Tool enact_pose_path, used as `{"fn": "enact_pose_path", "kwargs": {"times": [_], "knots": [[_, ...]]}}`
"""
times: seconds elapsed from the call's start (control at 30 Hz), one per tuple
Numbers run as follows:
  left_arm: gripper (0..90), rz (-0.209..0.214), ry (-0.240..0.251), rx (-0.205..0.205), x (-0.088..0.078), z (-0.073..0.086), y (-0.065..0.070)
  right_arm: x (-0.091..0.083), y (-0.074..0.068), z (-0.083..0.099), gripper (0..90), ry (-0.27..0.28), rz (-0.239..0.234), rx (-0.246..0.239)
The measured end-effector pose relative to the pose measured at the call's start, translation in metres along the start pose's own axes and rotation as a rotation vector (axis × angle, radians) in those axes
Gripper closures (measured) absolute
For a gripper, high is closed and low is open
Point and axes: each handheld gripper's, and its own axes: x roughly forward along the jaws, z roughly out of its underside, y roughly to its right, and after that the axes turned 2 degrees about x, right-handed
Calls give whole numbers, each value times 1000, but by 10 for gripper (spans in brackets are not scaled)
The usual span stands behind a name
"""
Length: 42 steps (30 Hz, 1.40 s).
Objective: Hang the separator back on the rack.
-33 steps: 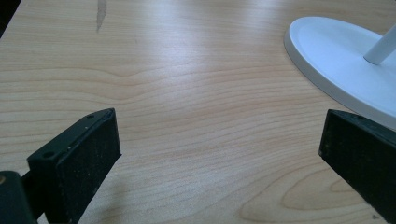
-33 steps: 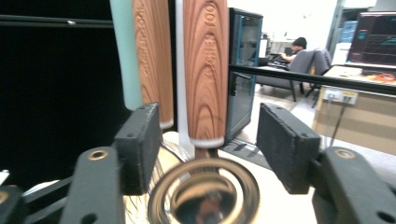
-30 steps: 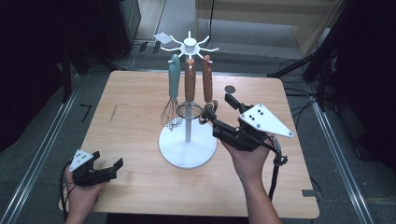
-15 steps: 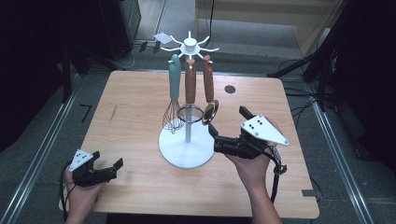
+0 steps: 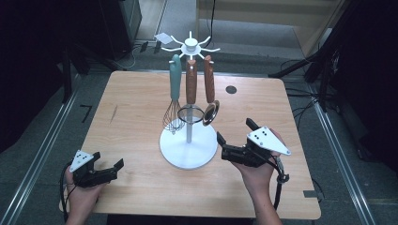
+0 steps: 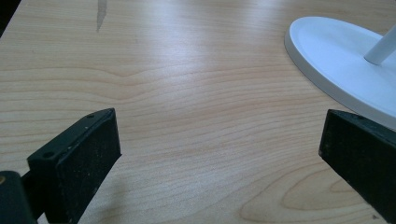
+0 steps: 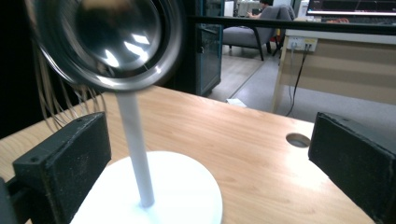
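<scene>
The right tongs (image 5: 233, 138) gape wide, empty, just beside the rack (image 5: 188, 149) — its ladle (image 5: 210, 112) hangs near. The left tongs (image 5: 109, 171) rest open on the surface (image 5: 131, 108), well apart from the rack.

The ladle bowl (image 7: 105, 39) is blurred and cut off by the right gripper view's top edge; the whisk wires (image 7: 51, 100) are smeared.

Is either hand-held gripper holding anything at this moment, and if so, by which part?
Nothing is held. The right hand-held gripper stands open beside the white stand; the left hand-held gripper is open over the bare table.
</scene>
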Motion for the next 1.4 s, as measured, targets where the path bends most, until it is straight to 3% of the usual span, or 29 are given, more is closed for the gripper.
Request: {"fn": "enact_pose_path", "kwargs": {"times": [0.27,0.53,0.97,1.2,1.4], "knots": [[0,-1,0,1,0,0,0,4,14,31,0,-42,3,16],[0,-4,0,-6,0,0,0,7,27,59,0,-89,39,37],[0,-6,1,-8,0,0,0,7,51,89,0,-171,105,50],[0,-8,0,-11,0,0,0,0,68,101,0,-182,120,100],[0,-8,-1,-11,0,0,0,-4,75,106,0,-188,143,97]]}}
